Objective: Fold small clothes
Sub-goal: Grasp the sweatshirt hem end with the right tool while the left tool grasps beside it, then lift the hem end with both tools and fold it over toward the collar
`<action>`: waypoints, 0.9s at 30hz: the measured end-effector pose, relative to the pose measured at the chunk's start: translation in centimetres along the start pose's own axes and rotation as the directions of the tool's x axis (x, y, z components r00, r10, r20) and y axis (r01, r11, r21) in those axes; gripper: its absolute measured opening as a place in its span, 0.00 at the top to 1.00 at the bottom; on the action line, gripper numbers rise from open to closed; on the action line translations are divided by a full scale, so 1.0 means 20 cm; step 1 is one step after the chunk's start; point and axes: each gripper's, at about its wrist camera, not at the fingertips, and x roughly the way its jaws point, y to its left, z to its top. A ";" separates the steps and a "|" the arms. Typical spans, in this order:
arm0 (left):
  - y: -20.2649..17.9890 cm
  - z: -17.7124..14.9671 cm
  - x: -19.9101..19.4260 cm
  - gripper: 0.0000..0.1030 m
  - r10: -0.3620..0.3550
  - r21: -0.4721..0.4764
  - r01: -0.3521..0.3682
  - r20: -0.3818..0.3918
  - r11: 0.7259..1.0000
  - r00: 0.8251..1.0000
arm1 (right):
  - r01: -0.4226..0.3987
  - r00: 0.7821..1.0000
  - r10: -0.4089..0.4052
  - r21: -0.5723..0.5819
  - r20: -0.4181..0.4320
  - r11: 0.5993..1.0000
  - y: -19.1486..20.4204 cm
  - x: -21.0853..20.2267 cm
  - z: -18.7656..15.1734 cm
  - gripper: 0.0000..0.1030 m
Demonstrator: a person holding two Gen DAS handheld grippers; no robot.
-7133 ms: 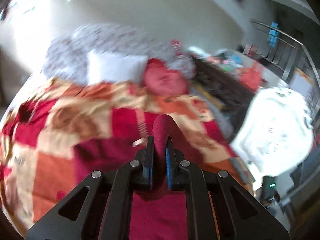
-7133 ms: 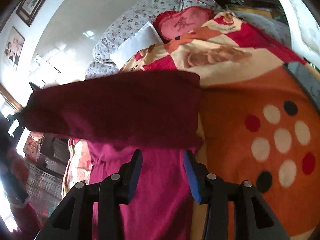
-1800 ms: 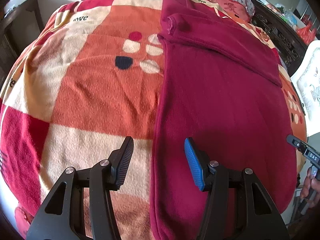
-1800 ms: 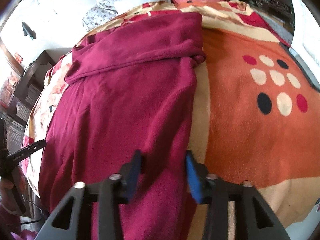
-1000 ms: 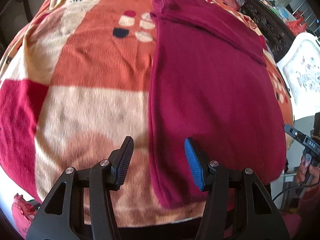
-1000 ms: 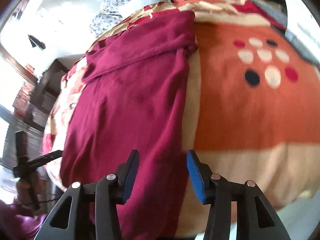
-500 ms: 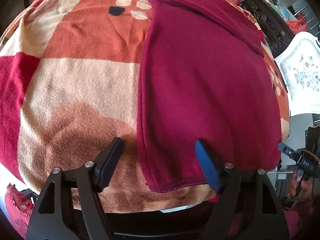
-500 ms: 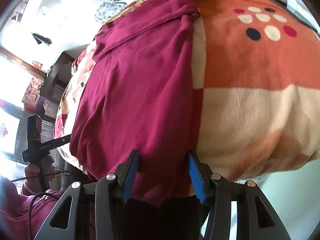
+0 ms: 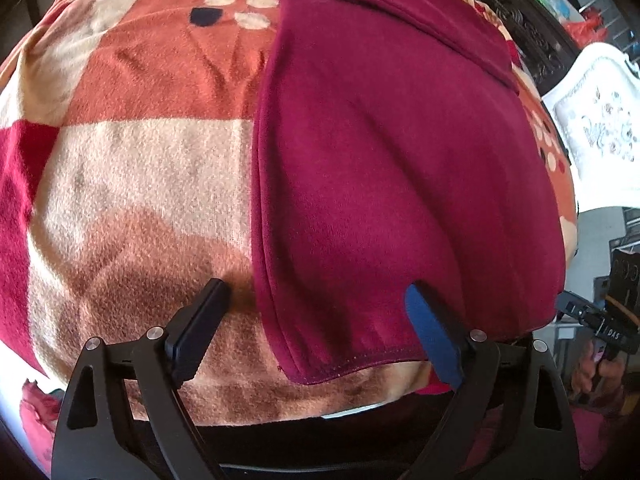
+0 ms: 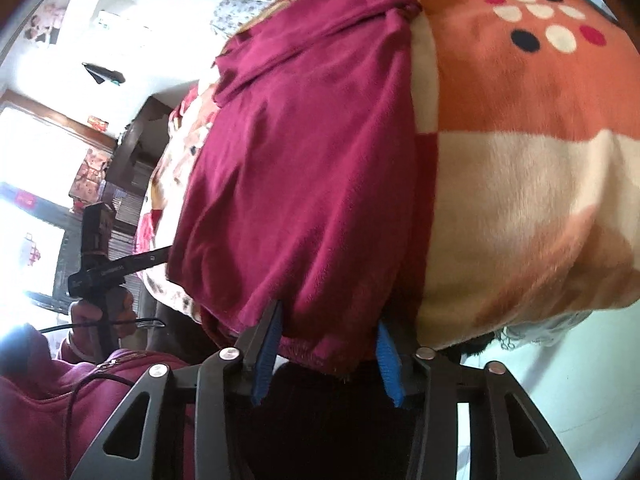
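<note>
Maroon fleece, a small garment (image 9: 392, 168), is lying lengthwise on the patchwork blanket (image 9: 132, 168), its hem sitting at the blanket's near edge and its far end folded over. Left of the garment, the left gripper (image 9: 316, 320) is hovering with its jaws spread wide, the dark finger over bare blanket just beside the garment's left seam and the blue-padded finger over the hem; nothing is clamped. On the blanket's far left patch, partial lettering reading "ove" is showing, its start cut off. Right of the garment, the right gripper (image 10: 326, 350) is straddling the hem corner (image 10: 320, 356) where it is drooping past the blanket's edge; its blue pads are standing apart with cloth between them, and whether either pad is touching the cloth is hard to make out. Beyond the garment, the other handle is bearing small white letters, seemingly "DAS". No containers are appearing.
</note>
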 end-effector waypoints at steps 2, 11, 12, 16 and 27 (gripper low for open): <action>0.00 0.00 0.00 0.13 0.001 0.007 -0.001 0.006 1.000 1.000 | -0.007 1.000 0.007 -0.011 0.005 1.000 0.01 0.00 0.01 0.69; 0.06 -0.04 -0.04 0.82 0.014 0.020 -0.014 0.027 1.000 1.000 | 0.012 0.999 -0.011 -0.032 0.040 0.999 0.01 -0.02 0.03 0.92; 0.06 -0.04 -0.04 0.84 0.007 0.021 -0.008 0.025 1.000 1.000 | 0.005 0.999 -0.004 -0.031 0.046 1.000 0.02 -0.03 0.03 0.92; 0.05 -0.04 -0.05 0.93 -0.014 0.023 0.013 0.028 1.000 1.000 | 0.001 0.998 0.003 -0.056 0.066 0.998 0.06 -0.07 0.06 0.92; -0.03 0.21 -0.34 0.94 -0.124 0.042 0.118 0.225 0.992 0.966 | -0.050 0.972 0.072 -0.100 0.225 0.994 0.14 -0.26 0.29 0.92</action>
